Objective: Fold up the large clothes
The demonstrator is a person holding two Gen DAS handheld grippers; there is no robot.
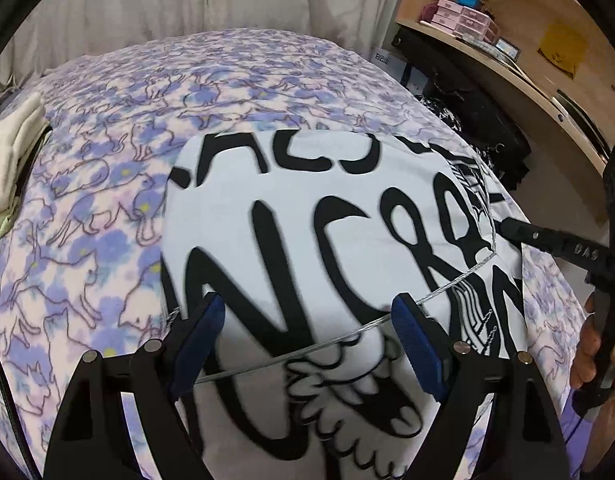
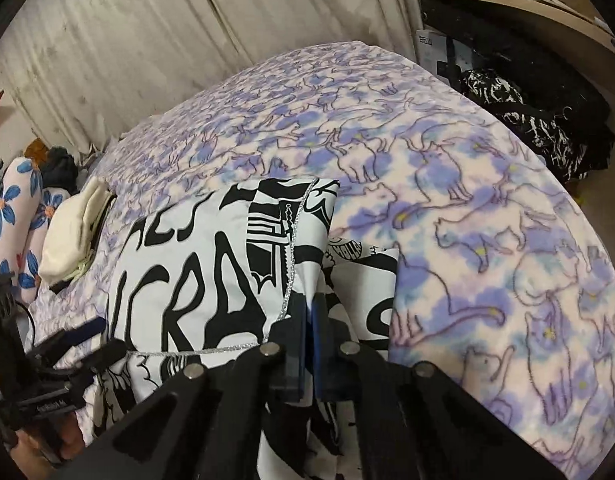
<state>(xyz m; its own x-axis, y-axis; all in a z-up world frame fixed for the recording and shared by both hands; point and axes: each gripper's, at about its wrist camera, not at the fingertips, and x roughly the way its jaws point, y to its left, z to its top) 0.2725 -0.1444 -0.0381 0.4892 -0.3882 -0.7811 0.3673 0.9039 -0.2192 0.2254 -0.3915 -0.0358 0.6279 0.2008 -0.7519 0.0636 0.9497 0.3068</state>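
Observation:
A large white garment with bold black lettering lies partly folded on the bed; it also shows in the right wrist view. A thin silver trim runs across it. My left gripper is open just above the garment's near part, fingers apart with nothing between them. My right gripper is shut on a fold of the garment at its right edge. The right gripper's black body shows at the right of the left wrist view.
The bed is covered by a purple and white cat-print blanket. A cream folded cloth lies at the left. A wooden desk with small boxes and dark clothes stand to the right. Curtains hang behind.

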